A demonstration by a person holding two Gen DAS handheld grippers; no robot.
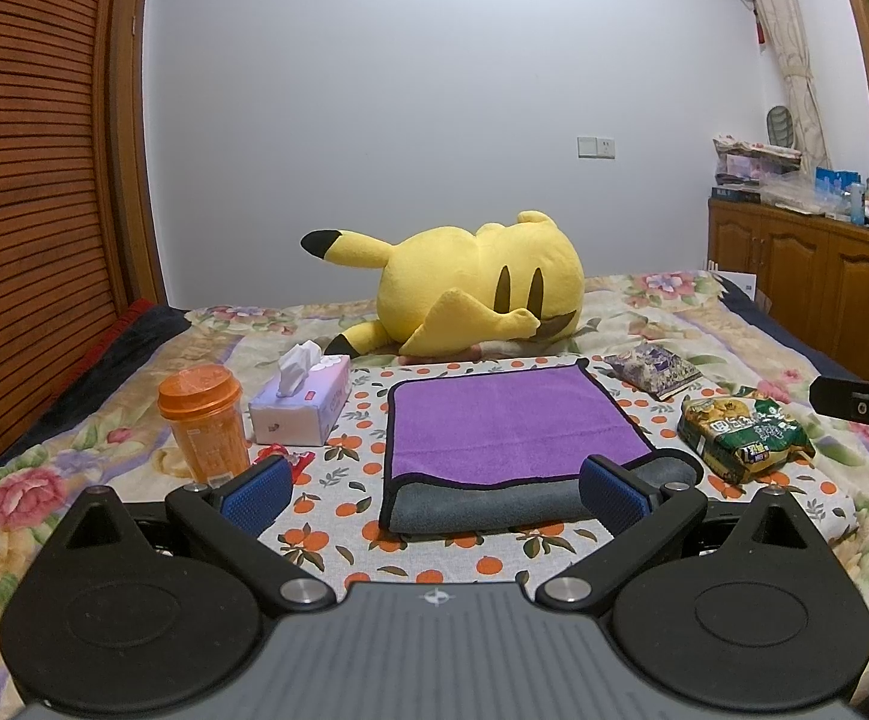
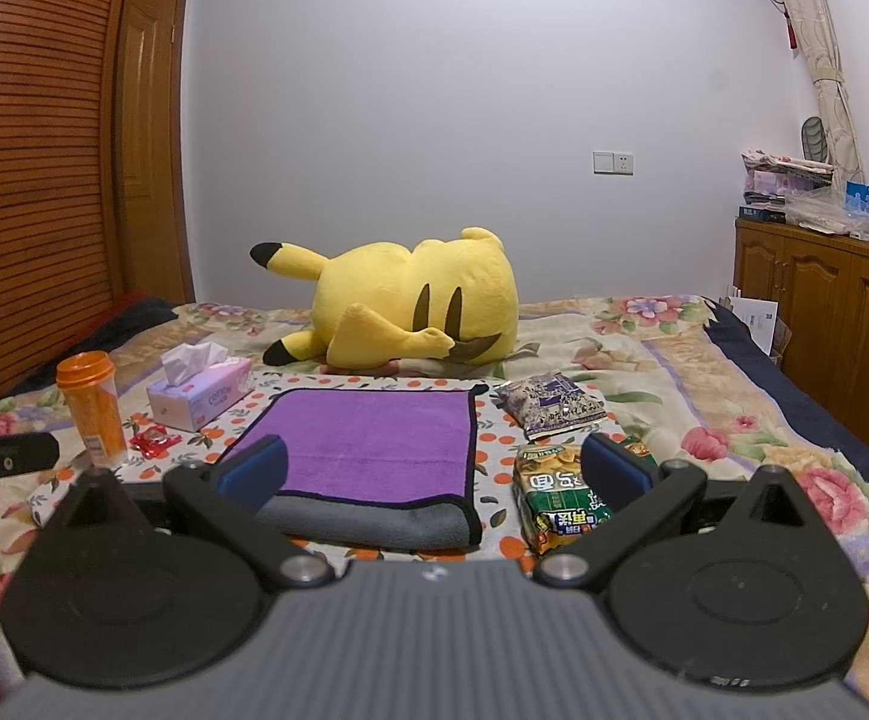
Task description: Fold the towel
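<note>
towel (image 1: 494, 420) flat, folded edge nearest – both grippers' fingers (image 1: 254, 489) wide apart, empty

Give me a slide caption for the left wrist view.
Open left tongs face a folded purple towel on the orange-print cloth.

A plain pale wall (image 1: 434, 90) with a double switch plate (image 1: 595, 146) closes the room behind the bed (image 1: 644, 312), which wears a floral cover. A slatted wooden wardrobe (image 1: 26, 210) stands left; wooden cabinets (image 2: 824, 300) and a tied curtain (image 2: 818, 60) stand right.
</note>
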